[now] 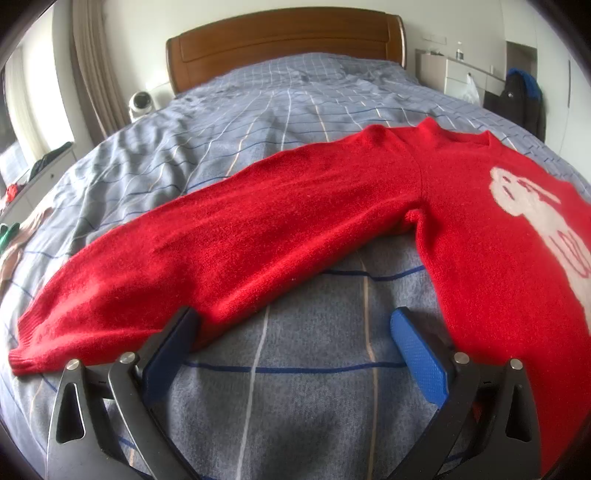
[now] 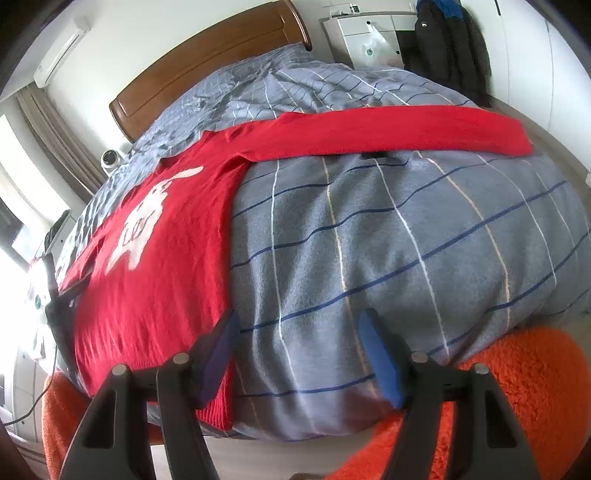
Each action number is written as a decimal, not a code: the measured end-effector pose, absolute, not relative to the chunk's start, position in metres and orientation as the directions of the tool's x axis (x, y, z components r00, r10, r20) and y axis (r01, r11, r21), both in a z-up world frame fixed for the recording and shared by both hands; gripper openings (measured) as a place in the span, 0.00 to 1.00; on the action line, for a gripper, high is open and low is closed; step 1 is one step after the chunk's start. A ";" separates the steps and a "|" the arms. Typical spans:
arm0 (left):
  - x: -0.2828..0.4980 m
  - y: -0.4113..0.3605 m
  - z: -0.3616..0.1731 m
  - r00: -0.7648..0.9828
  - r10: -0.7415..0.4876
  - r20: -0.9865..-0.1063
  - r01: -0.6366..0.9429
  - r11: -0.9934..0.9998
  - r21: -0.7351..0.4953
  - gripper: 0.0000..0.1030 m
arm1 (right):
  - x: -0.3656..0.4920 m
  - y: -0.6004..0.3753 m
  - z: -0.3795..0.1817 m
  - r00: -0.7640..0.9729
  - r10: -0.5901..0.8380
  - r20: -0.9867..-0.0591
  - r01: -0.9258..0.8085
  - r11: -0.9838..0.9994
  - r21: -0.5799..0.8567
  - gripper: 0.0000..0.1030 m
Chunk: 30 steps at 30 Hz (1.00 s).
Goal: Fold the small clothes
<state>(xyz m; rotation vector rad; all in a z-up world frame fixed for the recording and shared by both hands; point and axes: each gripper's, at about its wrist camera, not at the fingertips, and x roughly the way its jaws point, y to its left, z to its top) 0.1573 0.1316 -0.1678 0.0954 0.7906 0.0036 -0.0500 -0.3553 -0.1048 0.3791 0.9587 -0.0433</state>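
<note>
A red knit sweater with a white figure on its chest lies flat, front up, on a blue-grey checked bed cover. One sleeve stretches out to the left in the left wrist view. My left gripper is open over bare cover below that sleeve, its left fingertip at the sleeve's lower edge and its right one beside the body's side. In the right wrist view the sweater fills the left and its other sleeve runs right. My right gripper is open, with its left finger over the sweater's side edge near the hem.
A wooden headboard stands at the far end of the bed. A round white device sits by its left side. White drawers and hanging dark coats stand to the right. Orange fluffy fabric lies below the bed's near edge.
</note>
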 end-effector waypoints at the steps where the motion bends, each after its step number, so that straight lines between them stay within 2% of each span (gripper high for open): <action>1: 0.157 0.132 -0.168 0.704 0.039 -0.709 0.032 0.996 0.087 1.00 | -0.050 -0.355 -0.105 0.580 0.132 -0.804 0.201 0.933 0.298 0.65; 30: 0.157 0.131 -0.168 0.704 0.040 -0.709 0.032 0.996 0.087 1.00 | -0.046 -0.350 -0.110 0.564 0.144 -0.813 0.187 0.937 0.295 0.65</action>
